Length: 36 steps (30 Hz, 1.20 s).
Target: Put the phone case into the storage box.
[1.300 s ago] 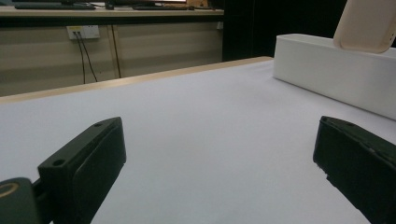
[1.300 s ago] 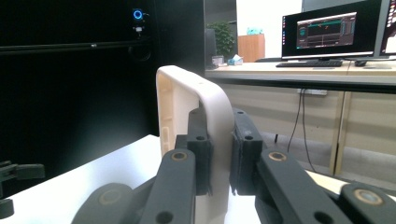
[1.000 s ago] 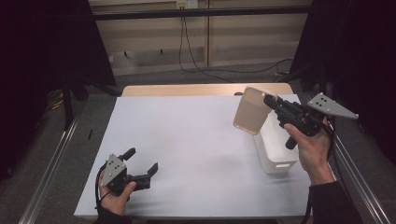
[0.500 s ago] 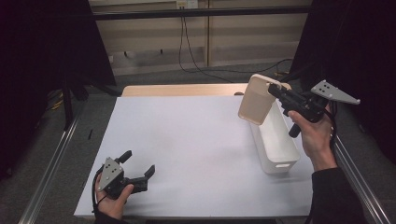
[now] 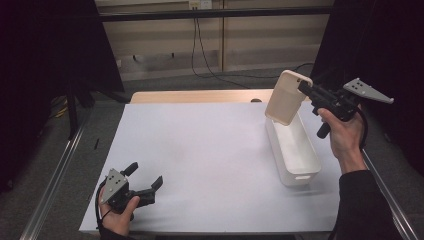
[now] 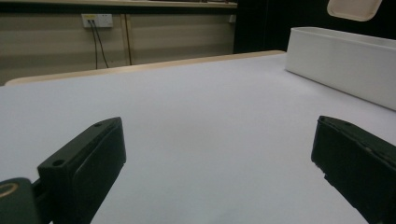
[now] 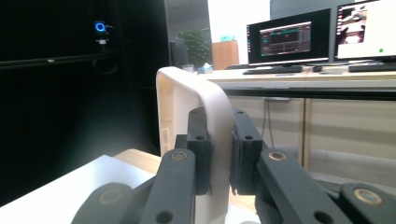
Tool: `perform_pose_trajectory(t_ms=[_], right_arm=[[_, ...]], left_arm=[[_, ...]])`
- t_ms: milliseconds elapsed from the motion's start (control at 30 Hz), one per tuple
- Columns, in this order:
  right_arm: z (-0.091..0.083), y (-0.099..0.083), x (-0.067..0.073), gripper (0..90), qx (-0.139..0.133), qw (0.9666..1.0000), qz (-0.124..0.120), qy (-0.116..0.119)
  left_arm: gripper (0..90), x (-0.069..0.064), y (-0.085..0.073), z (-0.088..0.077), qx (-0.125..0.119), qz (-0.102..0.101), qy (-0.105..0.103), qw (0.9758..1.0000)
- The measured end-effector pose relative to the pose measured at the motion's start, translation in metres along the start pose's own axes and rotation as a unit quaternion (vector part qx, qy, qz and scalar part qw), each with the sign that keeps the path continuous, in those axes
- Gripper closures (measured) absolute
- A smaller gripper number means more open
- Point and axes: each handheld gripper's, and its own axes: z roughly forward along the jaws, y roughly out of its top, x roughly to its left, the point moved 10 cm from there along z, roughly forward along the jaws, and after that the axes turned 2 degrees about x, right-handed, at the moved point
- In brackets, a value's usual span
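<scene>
A cream lid [image 5: 286, 96] hangs tilted in the air above the far end of a white rectangular bin [image 5: 294, 150] at the table's right. My right gripper [image 5: 306, 88] is shut on the lid's rim; in the right gripper view the lid [image 7: 187, 107] stands upright between the jaws, and my right gripper [image 7: 219, 154] pinches its edge. My left gripper [image 5: 146, 176] rests open on the white table near the front left corner, held by a hand. In the left gripper view its jaws stand wide apart, nothing between them, with the bin [image 6: 345, 58] and the lid [image 6: 355, 8] far off.
The white table sheet [image 5: 200, 150] spreads between the two grippers. A wooden strip [image 5: 200, 96] runs along the far edge. Metal rails [image 5: 55, 175] flank the table. Monitors [image 7: 289, 35] on a desk stand behind the lid in the right gripper view.
The right gripper has raised the lid higher and farther back above the bin. The left gripper has stayed in place, open.
</scene>
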Motion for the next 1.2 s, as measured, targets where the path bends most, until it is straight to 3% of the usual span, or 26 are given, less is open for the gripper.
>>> perform_pose_trajectory(t_ms=[233, 433, 633, 1200], right_arm=[[0.008, -0.007, -0.013, 80.7, 0.013, 0.9997, -0.018, -0.008], [0.011, -0.012, -0.024, 80.7, 0.013, 0.9995, -0.017, -0.022], [0.013, -0.015, -0.034, 80.7, 0.02, 0.9992, -0.022, -0.027], [0.025, -0.039, -0.054, 80.7, 0.043, 0.9977, -0.043, -0.029]], left_arm=[[2.9, -0.002, 0.002, -0.001, -0.004, 0.012, 0.004, 0.9999], [3.0, -0.001, -0.001, 0.0, 0.008, 0.016, 0.007, 0.9998], [4.1, -0.001, 0.001, 0.0, 0.003, 0.021, 0.012, 0.9997], [4.2, -0.003, 0.001, -0.002, 0.001, 0.03, 0.01, 0.9995]])
